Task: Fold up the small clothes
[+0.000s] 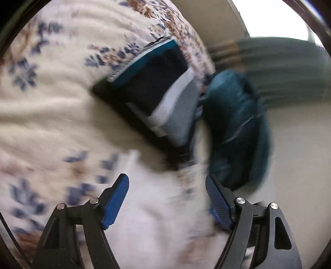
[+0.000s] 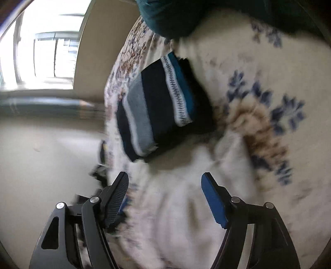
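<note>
A folded garment with navy, grey, white and teal bands lies on a cream bedspread with blue and brown flowers. My left gripper hangs open over the spread, short of the garment, with nothing between its blue pads. A rumpled teal cloth lies just right of the garment, near the right finger. In the right wrist view the same folded garment lies ahead, and my right gripper is open above the bedspread, holding nothing. Teal cloth shows at the top edge. Both views are blurred.
The bed's edge drops to a pale floor on the left of the right wrist view. A bright window and a beige wall stand beyond. A grey-green striped thing lies behind the teal cloth.
</note>
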`<action>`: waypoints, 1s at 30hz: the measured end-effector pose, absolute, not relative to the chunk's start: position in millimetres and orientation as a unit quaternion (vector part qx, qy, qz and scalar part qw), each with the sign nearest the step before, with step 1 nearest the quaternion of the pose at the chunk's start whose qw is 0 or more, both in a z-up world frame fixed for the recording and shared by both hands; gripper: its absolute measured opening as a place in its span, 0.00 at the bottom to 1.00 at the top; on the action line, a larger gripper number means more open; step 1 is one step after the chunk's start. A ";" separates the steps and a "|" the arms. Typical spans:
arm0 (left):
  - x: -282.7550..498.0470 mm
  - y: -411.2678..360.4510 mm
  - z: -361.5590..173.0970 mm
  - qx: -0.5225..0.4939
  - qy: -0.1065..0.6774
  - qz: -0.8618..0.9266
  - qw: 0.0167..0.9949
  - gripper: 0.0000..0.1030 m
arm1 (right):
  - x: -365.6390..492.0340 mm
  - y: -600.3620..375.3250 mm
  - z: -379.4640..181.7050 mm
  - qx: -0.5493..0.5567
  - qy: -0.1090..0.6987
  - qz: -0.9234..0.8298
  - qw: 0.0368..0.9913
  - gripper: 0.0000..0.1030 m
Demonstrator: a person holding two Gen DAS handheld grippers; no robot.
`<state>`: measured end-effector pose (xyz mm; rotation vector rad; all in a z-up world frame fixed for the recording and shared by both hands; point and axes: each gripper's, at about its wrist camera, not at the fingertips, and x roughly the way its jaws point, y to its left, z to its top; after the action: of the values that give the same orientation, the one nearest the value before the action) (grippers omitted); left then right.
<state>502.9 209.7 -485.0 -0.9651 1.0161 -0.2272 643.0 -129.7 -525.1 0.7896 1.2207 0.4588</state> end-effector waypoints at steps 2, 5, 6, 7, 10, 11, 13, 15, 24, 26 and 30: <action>504.3 196.2 -505.0 -0.408 0.500 -0.105 0.756 0.73 | 629.8 -131.3 -531.7 0.299 0.577 0.182 0.738 0.73; 512.9 167.0 -536.0 -0.333 0.559 -0.112 0.751 0.72 | 617.1 -127.2 -566.6 0.262 0.624 0.162 0.718 0.73; 522.6 153.7 -540.9 -0.299 0.572 -0.115 0.755 0.71 | 611.6 -127.2 -577.4 0.259 0.632 0.156 0.713 0.73; 524.7 143.8 -542.4 -0.262 0.578 -0.113 0.765 0.60 | 609.5 -128.0 -588.2 0.258 0.637 0.152 0.711 0.72; 534.7 124.7 -534.1 -0.204 0.570 -0.125 0.786 0.04 | 604.1 -116.8 -601.6 0.237 0.638 0.145 0.718 0.22; 533.6 125.0 -528.8 -0.199 0.560 -0.125 0.794 0.04 | 603.2 -111.9 -601.3 0.225 0.639 0.139 0.722 0.04; 529.5 134.6 -512.1 -0.205 0.530 -0.123 0.814 0.04 | 600.7 -109.5 -591.3 0.216 0.618 0.132 0.744 0.04; 532.3 148.6 -507.7 -0.222 0.523 -0.118 0.814 0.04 | 598.6 -111.4 -575.9 0.202 0.596 0.112 0.769 0.03; 578.6 195.1 -570.7 -0.268 0.564 -0.063 0.779 0.03 | 629.6 -149.6 -573.7 0.207 0.582 0.017 0.786 0.03; 575.8 204.5 -568.5 -0.282 0.567 -0.066 0.771 0.05 | 639.6 -143.4 -590.7 0.192 0.603 0.017 0.774 0.03; 551.0 217.8 -553.3 -0.348 0.564 -0.110 0.741 0.48 | 644.9 -150.4 -613.1 0.241 0.650 0.035 0.720 0.07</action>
<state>551.0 217.8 -553.3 -0.7636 1.2374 -0.2405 644.9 -150.4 -613.1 0.5320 1.4363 0.0778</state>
